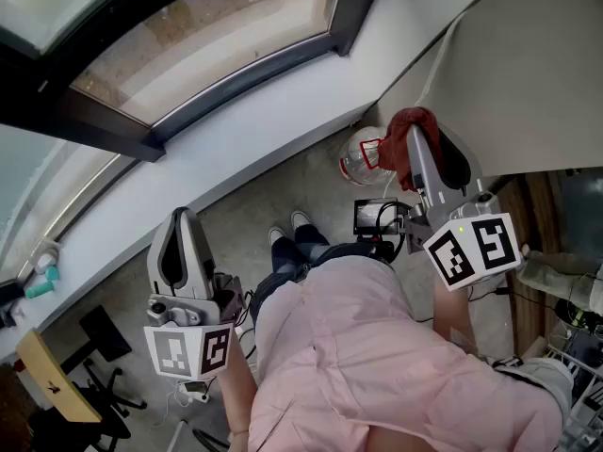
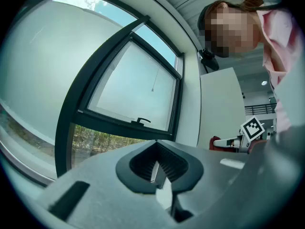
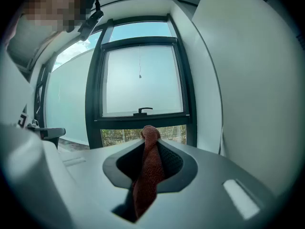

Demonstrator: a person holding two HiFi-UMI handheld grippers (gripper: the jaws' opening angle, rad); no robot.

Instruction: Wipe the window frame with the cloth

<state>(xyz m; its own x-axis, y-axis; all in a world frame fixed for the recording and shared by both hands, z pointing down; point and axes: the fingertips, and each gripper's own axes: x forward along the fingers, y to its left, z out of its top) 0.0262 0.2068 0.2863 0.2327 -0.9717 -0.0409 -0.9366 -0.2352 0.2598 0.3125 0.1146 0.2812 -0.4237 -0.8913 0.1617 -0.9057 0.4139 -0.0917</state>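
Observation:
A dark red cloth [image 3: 147,175] is pinched between the jaws of my right gripper [image 3: 150,138], and its bunched end pokes out past the tips. In the head view this gripper [image 1: 415,137] is raised at the right with the cloth [image 1: 398,144] draped over its tip, short of the window. The dark window frame [image 3: 143,119] with its black handle [image 3: 143,110] stands straight ahead of it. My left gripper [image 1: 179,217] hangs lower at the left, its jaws together and holding nothing. From the left gripper [image 2: 157,163] the same frame [image 2: 125,126] shows ahead.
A white sill [image 1: 283,125] runs under the glass, and a white pillar [image 1: 528,64] rises at the right. On the floor lie a round white and red object [image 1: 361,154] and a small screen device [image 1: 369,217]. An office chair [image 1: 99,342] stands at the lower left.

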